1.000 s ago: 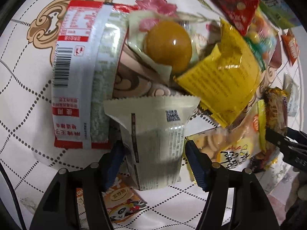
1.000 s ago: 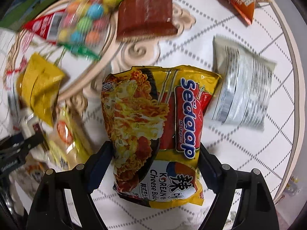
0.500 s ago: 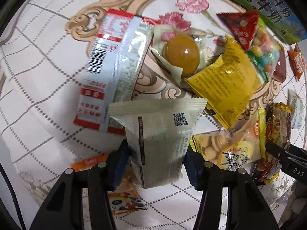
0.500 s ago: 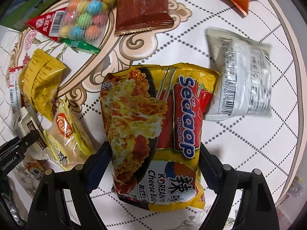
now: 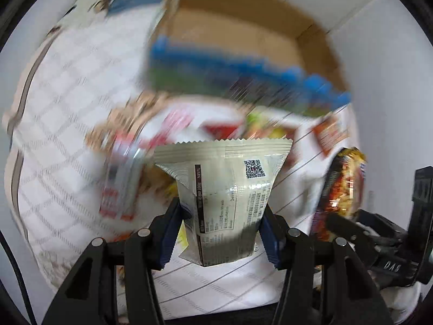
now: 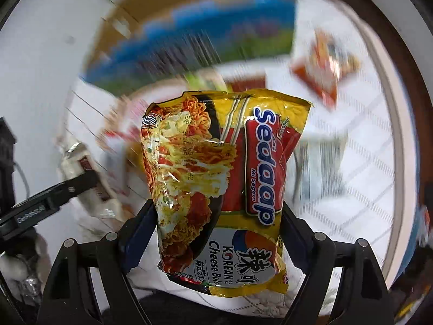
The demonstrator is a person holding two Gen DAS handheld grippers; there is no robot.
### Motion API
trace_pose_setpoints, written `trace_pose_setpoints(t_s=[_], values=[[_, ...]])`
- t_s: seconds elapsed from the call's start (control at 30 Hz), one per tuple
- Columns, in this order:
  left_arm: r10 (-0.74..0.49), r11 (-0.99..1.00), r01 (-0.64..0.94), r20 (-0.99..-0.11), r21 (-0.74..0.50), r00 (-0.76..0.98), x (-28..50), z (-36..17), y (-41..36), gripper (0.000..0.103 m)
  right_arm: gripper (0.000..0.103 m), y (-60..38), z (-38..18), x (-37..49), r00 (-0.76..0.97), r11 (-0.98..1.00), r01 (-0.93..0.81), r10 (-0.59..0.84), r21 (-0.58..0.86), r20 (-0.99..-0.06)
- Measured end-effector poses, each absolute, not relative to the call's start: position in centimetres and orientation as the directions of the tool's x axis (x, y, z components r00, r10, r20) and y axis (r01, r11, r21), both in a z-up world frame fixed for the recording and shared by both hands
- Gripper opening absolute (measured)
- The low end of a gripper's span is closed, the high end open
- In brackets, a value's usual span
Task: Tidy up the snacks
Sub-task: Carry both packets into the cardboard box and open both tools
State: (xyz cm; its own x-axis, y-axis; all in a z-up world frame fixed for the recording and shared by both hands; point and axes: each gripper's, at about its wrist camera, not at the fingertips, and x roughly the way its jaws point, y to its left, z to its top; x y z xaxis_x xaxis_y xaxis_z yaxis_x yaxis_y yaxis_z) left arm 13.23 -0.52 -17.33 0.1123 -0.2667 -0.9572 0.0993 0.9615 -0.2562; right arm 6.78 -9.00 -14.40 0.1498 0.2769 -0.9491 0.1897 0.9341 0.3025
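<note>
Now each gripper holds one snack clear of the surface (image 5: 67,140).

Left gripper (image 5: 220,226): jaws clamped on a cream snack packet (image 5: 224,189). Right gripper (image 6: 219,230): jaws set wide, gripping a yellow Sedaap noodle pack (image 6: 216,176). Beyond both sits an open cardboard box (image 5: 243,35), blurred, near the other snacks.

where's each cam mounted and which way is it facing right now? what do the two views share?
Left wrist: on the left gripper, facing steeply down along its fingers, which clamp a pale packet; the right gripper shows at its right edge.
Right wrist: on the right gripper, likewise facing down, clamping the noodle pack.
Shared: the cardboard box, the tablecloth, both packs.
</note>
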Motion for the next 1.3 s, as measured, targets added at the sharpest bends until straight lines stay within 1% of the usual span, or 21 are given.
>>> trace_pose_setpoints(t_s=[0.07, 0.13, 0.23, 0.3, 0.37, 0.5, 0.6, 0.63, 0.77, 0.93, 1.07, 1.1, 1.17, 1.2, 1.3], values=[[-0.309, 0.948, 0.127, -0.941, -0.292, 0.141, 16.6, -14.4, -1.8, 0.051, 0.087, -9.7, -11.1, 9.0, 0.215, 0.928, 0.156, 0.302, 0.338, -0.929], [-0.320, 0.943, 0.150, -0.932, -0.296, 0.169, 21.4, -12.4, -2.9, 0.051, 0.087, -10.5, -8.1, 11.6, 0.276, 0.928, 0.112, 0.315, 0.355, -0.908], [-0.319, 0.943, 0.165, -0.927, -0.289, 0.197, 26.1, -10.5, -4.0, 0.051, 0.087, -11.2, -5.3, 15.6, 0.348, 0.946, 0.058, 0.281, 0.319, -0.895], [-0.308, 0.946, 0.162, -0.932, -0.280, 0.189, 29.4, -10.2, -5.0, 0.051, 0.087, -11.3, -5.0, 18.9, 0.373, 0.955, 0.045, 0.255, 0.292, -0.892], [-0.301, 0.949, 0.149, -0.940, -0.279, 0.157, 33.0, -10.9, -5.5, 0.051, 0.087, -12.2, -5.5, 22.5, 0.371, 0.958, 0.048, 0.246, 0.283, -0.896], [-0.287, 0.956, 0.089, -0.954, -0.279, 0.090, 39.1, -14.8, -5.4, 0.051, 0.087, -13.5, -7.5, 28.3, 0.331, 0.962, 0.053, 0.236, 0.268, -0.913], [-0.258, 0.964, 0.071, -0.965, -0.255, 0.039, 42.9, -17.7, -5.6, 0.051, 0.087, -13.2, -10.1, 32.6, 0.270, 0.962, 0.064, 0.241, 0.267, -0.932], [-0.250, 0.966, 0.070, -0.968, -0.248, 0.020, 44.0, -18.6, -5.7, 0.051, 0.087, -13.2, -11.7, 34.1, 0.241, 0.962, 0.067, 0.241, 0.264, -0.940], [-0.227, 0.971, 0.070, -0.972, -0.231, -0.061, 47.4, -22.4, -6.0, 0.051, 0.087, -13.3, -15.4, 37.4, 0.170, 0.964, 0.081, 0.236, 0.252, -0.957], [-0.178, 0.978, 0.090, -0.978, -0.188, -0.110, 49.6, -24.9, -6.3, 0.052, 0.087, -13.8, -19.4, 39.4, 0.112, 0.967, 0.089, 0.231, 0.241, -0.967], [-0.150, 0.983, 0.085, -0.978, -0.163, -0.144, 49.9, -25.5, -6.5, 0.055, 0.088, -12.6, -21.5, 40.3, 0.050, 0.961, 0.093, 0.258, 0.261, -0.965], [-0.154, 0.983, 0.075, -0.977, -0.166, -0.145, 50.1, -25.6, -6.3, 0.061, 0.089, -12.9, -22.1, 40.8, 0.032, 0.960, 0.096, 0.260, 0.262, -0.965], [-0.162, 0.983, 0.063, -0.978, -0.171, -0.130, 50.4, -25.8, -5.8, 0.079, 0.098, -13.2, -22.7, 41.6, 0.018, 0.960, 0.102, 0.260, 0.260, -0.965], [-0.164, 0.983, 0.058, -0.979, -0.172, -0.121, 50.4, -25.7, -5.6, 0.081, 0.098, -13.4, -22.9, 41.7, 0.015, 0.962, 0.104, 0.251, 0.251, -0.968], [-0.148, 0.986, 0.066, -0.984, -0.155, -0.099, 50.0, -25.4, -5.3, 0.082, 0.098, -14.0, -22.9, 41.3, 0.017, 0.967, 0.097, 0.236, 0.236, -0.972]])
